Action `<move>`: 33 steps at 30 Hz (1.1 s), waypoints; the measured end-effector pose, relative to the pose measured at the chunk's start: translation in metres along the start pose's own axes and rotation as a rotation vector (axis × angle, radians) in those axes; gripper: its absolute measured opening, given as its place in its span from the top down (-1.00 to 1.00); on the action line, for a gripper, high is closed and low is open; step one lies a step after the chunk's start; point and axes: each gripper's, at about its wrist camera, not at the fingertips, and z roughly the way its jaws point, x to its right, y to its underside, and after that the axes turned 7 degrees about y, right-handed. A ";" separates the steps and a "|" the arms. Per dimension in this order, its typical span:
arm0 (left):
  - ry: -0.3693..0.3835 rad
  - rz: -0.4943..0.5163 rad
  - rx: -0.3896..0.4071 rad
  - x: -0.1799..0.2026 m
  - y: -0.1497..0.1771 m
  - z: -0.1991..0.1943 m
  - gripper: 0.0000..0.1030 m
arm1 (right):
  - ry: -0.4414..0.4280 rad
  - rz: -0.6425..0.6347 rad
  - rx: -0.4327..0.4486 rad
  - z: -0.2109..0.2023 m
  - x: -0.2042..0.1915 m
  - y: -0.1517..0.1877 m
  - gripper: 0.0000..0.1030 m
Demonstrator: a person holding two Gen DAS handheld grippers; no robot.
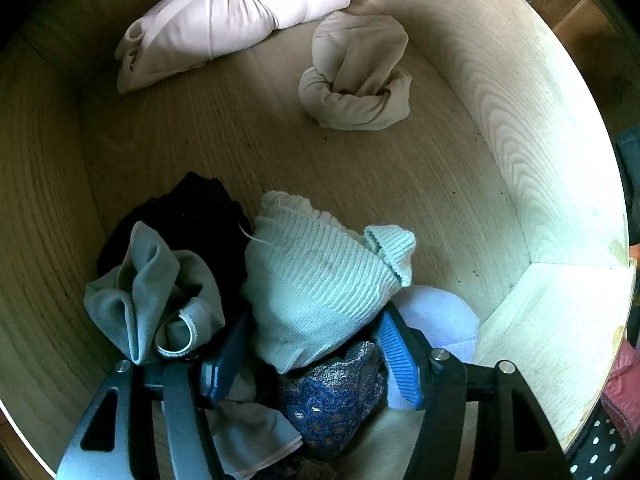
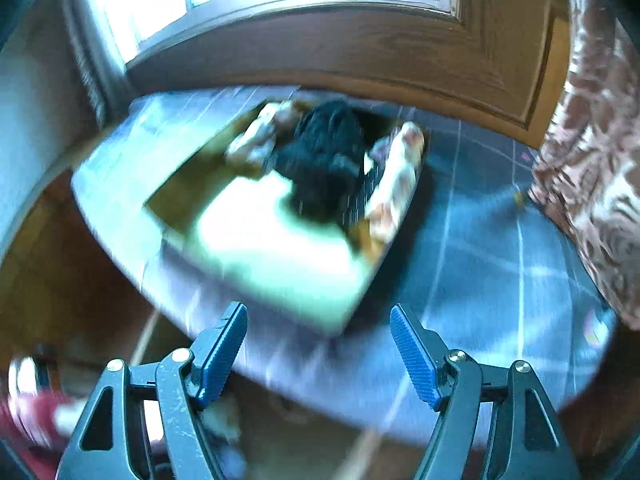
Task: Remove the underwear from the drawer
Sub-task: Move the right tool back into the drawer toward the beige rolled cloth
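Pale wooden drawer [image 1: 532, 128], seen from above in the left wrist view, with underwear lying in two groups on its floor. Taking the ribbed mint garment [image 1: 320, 276] as landmark: a pink roll [image 1: 236, 20] and a beige knotted roll [image 1: 356, 76] lie well beyond it, apart from each other; a grey piece [image 1: 156, 300] and a black piece [image 1: 192, 208] lie just to its left; a blue lace piece [image 1: 332, 392] lies beneath it, and a lilac piece [image 1: 436, 316] shows at its right edge. The left gripper [image 1: 316, 354] points straight down over the ribbed mint garment, its jaws spread to either side of the bulk, the pads flanking the cloth; whether they already press it cannot be told. This straddling pose suits a pinch of the topmost item so that it lifts clear of the pile.

The right gripper [image 2: 318, 354], in a blurred view, is tilted downward above a blue checked mat [image 2: 480, 248] carrying a tray [image 2: 248, 240] with dark cloth [image 2: 328, 160]; its jaws stand apart, nothing between them.
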 end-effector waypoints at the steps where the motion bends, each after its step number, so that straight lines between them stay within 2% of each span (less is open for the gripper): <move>1: 0.000 0.000 0.000 0.000 0.000 0.000 -0.25 | 0.005 -0.013 -0.003 -0.004 -0.001 0.010 -0.45; 4: 0.000 0.000 -0.001 0.000 0.000 0.000 -0.25 | -0.014 -0.051 -0.036 -0.009 -0.010 0.052 -0.46; 7: 0.000 0.001 -0.002 0.001 0.000 0.001 -0.26 | -0.054 -0.059 -0.088 0.005 -0.020 0.084 -0.46; 14: -0.002 0.002 -0.003 0.002 -0.001 0.002 -0.26 | -0.050 -0.137 -0.253 0.069 -0.056 0.141 -0.46; 17: -0.002 0.003 -0.002 0.001 0.000 0.002 -0.26 | -0.055 -0.153 -0.275 0.086 -0.067 0.150 -0.46; 20: -0.004 0.003 -0.005 0.001 0.000 0.002 -0.26 | -0.071 -0.116 -0.288 0.101 -0.072 0.153 -0.47; 24: -0.004 0.003 -0.004 0.001 0.000 0.002 -0.25 | -0.034 -0.113 -0.280 0.112 -0.079 0.154 -0.53; 33: -0.001 0.002 0.020 -0.001 0.004 -0.002 -0.12 | -0.033 -0.066 -0.307 0.131 -0.076 0.164 -0.53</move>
